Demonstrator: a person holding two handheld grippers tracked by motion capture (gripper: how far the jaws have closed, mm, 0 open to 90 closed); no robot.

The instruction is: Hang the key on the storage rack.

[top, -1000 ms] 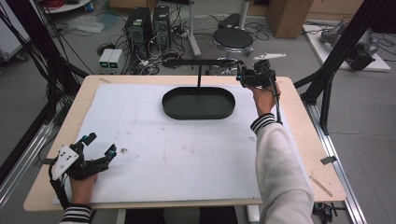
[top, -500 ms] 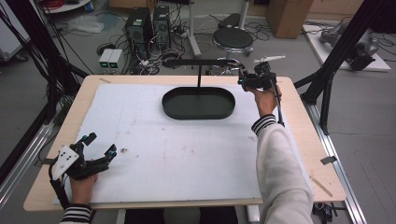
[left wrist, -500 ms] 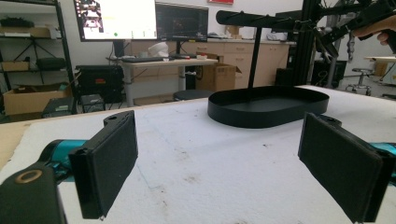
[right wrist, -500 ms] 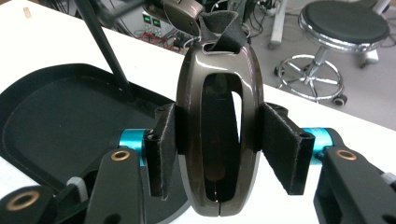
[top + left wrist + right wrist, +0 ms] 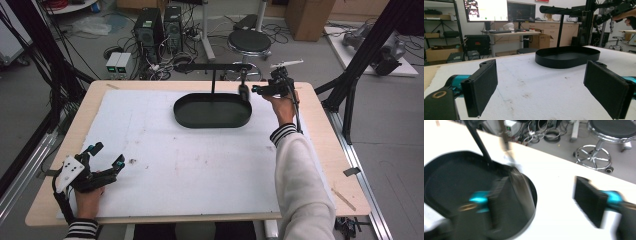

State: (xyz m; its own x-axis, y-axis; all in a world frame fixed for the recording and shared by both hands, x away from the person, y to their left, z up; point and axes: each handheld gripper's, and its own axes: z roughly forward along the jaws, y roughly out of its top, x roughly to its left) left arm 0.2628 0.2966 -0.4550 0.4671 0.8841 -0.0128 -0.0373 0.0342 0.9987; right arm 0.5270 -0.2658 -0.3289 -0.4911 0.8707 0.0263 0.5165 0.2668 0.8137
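High view: left gripper rests on the mat at the near-left corner, jaws spread. Right gripper is raised at the tray's far-right end, beside the stand.
Left gripper view: jaws apart, nothing between.
Right gripper view: blurred; jaws look parted, over the tray rim.

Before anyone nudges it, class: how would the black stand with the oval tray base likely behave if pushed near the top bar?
The stand probably resists tipping: its oval tray base is wide and flat on the white mat. Pushed high at the crossbar, the thin post could let it rock. It looks stiff, likely metal, and may slide rather than roll.
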